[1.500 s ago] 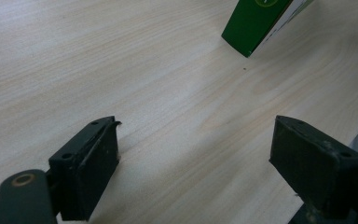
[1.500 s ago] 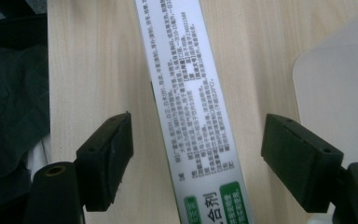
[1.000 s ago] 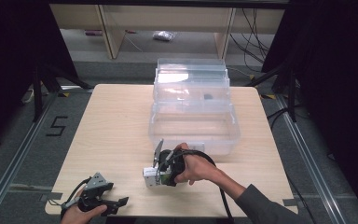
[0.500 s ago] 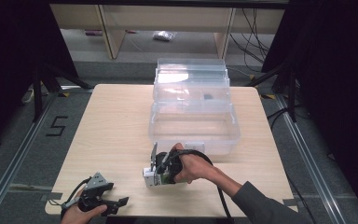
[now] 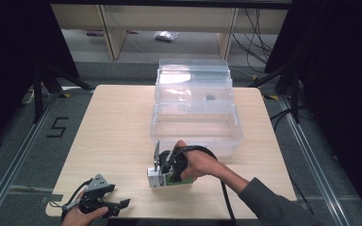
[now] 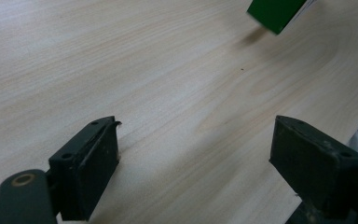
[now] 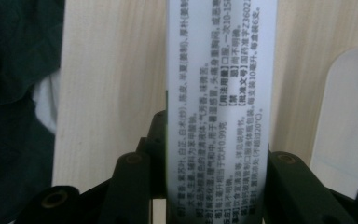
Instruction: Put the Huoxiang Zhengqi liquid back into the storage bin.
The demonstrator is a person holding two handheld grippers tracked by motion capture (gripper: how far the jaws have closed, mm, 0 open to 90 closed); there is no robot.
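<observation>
The box [image 5: 162, 178], white with a green side, is seen on the table [image 5: 118, 127] near the front edge, just in front of the clear bin [image 5: 195, 129]. It is clamped in the right gripper [image 5: 159, 165]: in the right gripper view the two black jaws are pressed against both sides of the box [image 7: 221, 107], whose white face with printed text runs up between them. The jaws have just been closing, with the box between them, and are now shut as far as the box allows. The gripper is held by the right hand [image 5: 195, 165], with its cable looping over the wrist and a dark sleeve [image 5: 273, 207] coming in from the lower right. Whether the box is lifted or resting on the table cannot be told from the high view.

The left gripper [image 5: 118, 204] is held by the left hand [image 5: 82, 216] at the table's front left corner, well apart from the box. In the left gripper view its jaws stand wide open with nothing between them, over bare wood; a green corner of the box [image 6: 275, 14] is seen at the top edge.

The bin is open, its lid [image 5: 193, 77] raised behind it; a small dark item [image 5: 210, 98] is seen inside the lid part.
</observation>
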